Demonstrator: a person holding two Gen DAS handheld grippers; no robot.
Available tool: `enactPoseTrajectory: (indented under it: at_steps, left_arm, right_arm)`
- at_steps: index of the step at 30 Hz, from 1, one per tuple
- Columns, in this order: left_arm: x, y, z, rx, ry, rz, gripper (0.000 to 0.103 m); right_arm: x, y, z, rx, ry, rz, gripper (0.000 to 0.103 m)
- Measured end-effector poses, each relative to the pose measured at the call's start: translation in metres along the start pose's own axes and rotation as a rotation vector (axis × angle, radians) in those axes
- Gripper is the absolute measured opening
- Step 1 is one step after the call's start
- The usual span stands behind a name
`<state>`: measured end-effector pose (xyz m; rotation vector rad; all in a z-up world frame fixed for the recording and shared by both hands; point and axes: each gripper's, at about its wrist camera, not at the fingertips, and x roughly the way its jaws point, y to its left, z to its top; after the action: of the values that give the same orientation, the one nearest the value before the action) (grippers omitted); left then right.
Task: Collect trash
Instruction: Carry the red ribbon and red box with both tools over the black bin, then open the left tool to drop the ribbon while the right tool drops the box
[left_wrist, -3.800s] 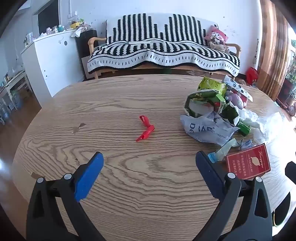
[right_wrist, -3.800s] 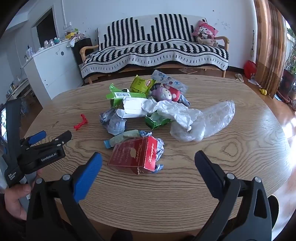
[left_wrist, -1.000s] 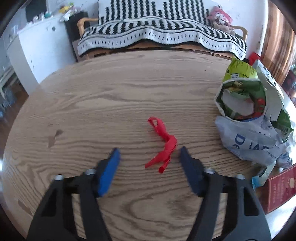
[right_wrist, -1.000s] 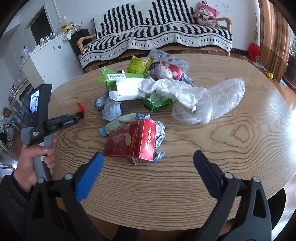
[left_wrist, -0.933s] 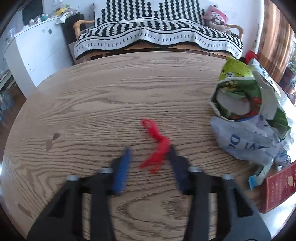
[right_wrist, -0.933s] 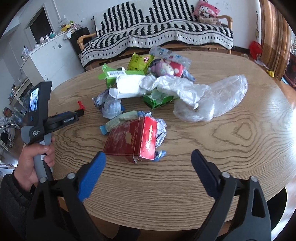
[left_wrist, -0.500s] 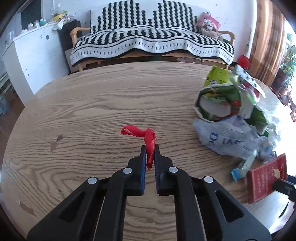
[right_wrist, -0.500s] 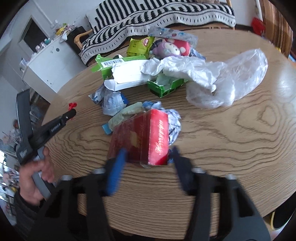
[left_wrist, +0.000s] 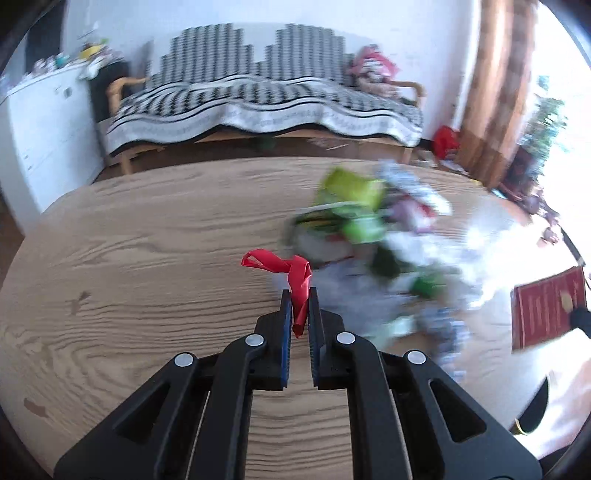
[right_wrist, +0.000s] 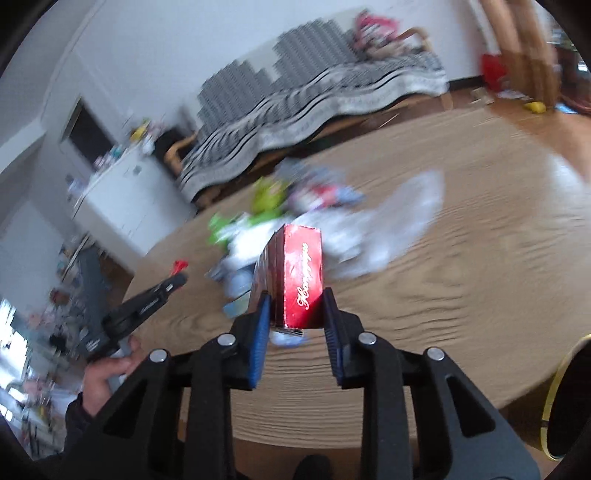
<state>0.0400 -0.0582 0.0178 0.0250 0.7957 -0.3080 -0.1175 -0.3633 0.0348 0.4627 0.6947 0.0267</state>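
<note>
Presently: red scrap (left_wrist: 299, 280) is pinched in left claw (left_wrist: 299, 308); red box (right_wrist: 295, 275) is clamped in right claw (right_wrist: 297, 310), jaws just closing.

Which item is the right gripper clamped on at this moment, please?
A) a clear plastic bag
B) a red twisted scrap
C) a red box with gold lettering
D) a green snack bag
C: in the right wrist view the right gripper has its blue pads pressed against both sides of the red box, lifted off the table.
</note>
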Motion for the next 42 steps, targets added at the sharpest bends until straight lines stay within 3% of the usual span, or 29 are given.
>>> enactPoseTrajectory:
  at_steps: [5,8,15,19,22,25,32,40,41,42]
  left_arm:
    - [-0.005,-0.090,0.000,0.118,-0.005,-0.144,0.007]
    - [-0.005,-0.168,-0.010,0.220,0.005,-0.255,0.007]
    - [-0.010,-0.323,-0.056,0.408,0.052,-0.496,0.007]
    - [-0.001,-0.399,-0.093,0.482,0.108,-0.632,0.007]
    - [0.012,-0.447,-0.124,0.524,0.170,-0.712,0.007]
    - [0.034,-0.472,-0.148,0.537,0.249,-0.759,0.007]
    - [0.071,-0.511,-0.181,0.559,0.374,-0.800,0.008]
    - [0.080,-0.527,-0.188,0.595,0.377,-0.780,0.010]
    - [0.079,-0.527,-0.188,0.596,0.369,-0.776,0.015]
    - [0.077,-0.528,-0.185,0.595,0.368,-0.778,0.025]
  right_arm:
    - [-0.067,-0.079,-0.004,0.046,-0.127,-0.272,0.028]
    - [-0.104,-0.135,-0.016,0.093,-0.176,-0.438,0.027]
    - [-0.168,-0.260,-0.066,0.225,-0.163,-0.693,0.027]
    - [-0.184,-0.316,-0.091,0.292,-0.116,-0.749,0.027]
    - [-0.186,-0.350,-0.104,0.362,-0.071,-0.744,0.027]
    - [-0.179,-0.370,-0.113,0.417,-0.020,-0.728,0.027]
    - [-0.165,-0.381,-0.116,0.460,0.034,-0.717,0.027]
    - [-0.160,-0.385,-0.109,0.482,0.042,-0.715,0.027]
    - [-0.160,-0.385,-0.109,0.484,0.042,-0.714,0.027]
    - [-0.160,-0.386,-0.110,0.487,0.042,-0.710,0.027]
